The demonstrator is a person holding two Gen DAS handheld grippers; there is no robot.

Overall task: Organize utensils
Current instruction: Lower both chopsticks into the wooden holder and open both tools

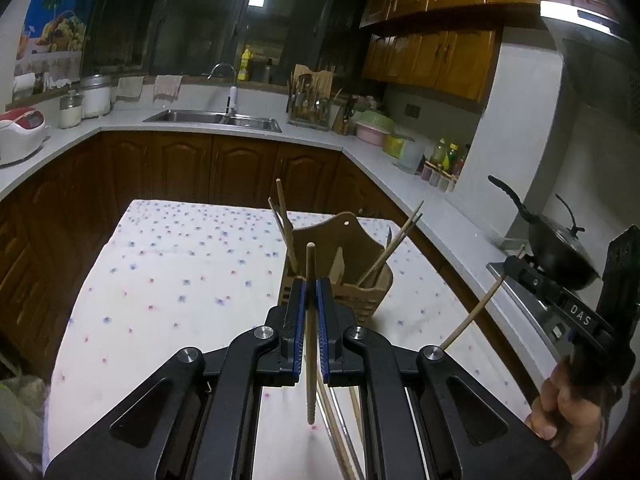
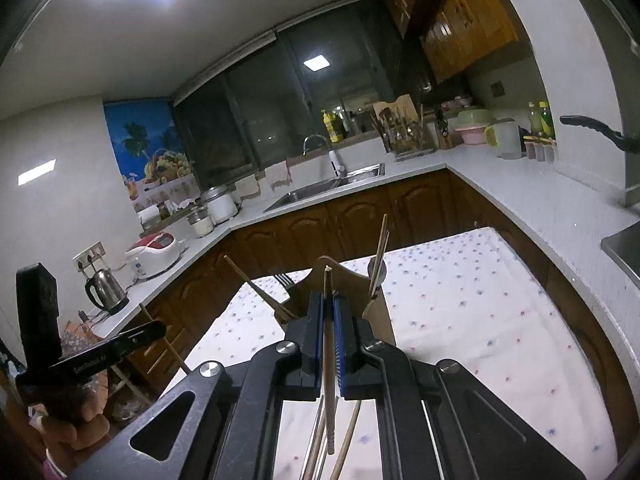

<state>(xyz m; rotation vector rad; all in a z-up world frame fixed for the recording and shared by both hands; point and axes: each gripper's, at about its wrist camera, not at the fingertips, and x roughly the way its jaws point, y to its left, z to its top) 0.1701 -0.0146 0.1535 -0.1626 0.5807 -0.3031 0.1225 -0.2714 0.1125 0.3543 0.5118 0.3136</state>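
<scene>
The work surface was a table covered by a white cloth with small blue and pink flower prints (image 1: 172,280), standing inside a U-shaped kitchen with grey countertops, brown wooden cabinets and a steel sink (image 1: 214,119) under dark windows. A light brown wooden utensil holder with a slotted base (image 1: 340,276) stood upright on the cloth and contained several wooden chopsticks and at least one dark utensil, all leaning outward.

The left gripper (image 1: 311,300) was positioned just in front of the holder. Its blue-padded jaws were closed narrowly on a single wooden chopstick (image 1: 310,340), which stood near vertical, its ridged tip below the jaws and above the cloth. More loose chopsticks (image 1: 340,432) lay on the cloth beneath this gripper.

The right gripper (image 2: 329,320) was also near the holder (image 2: 344,284), to its right side. Its jaws clamped a pale wooden chopstick (image 2: 329,360) upright, its upper end level with the holder's rim.
</scene>
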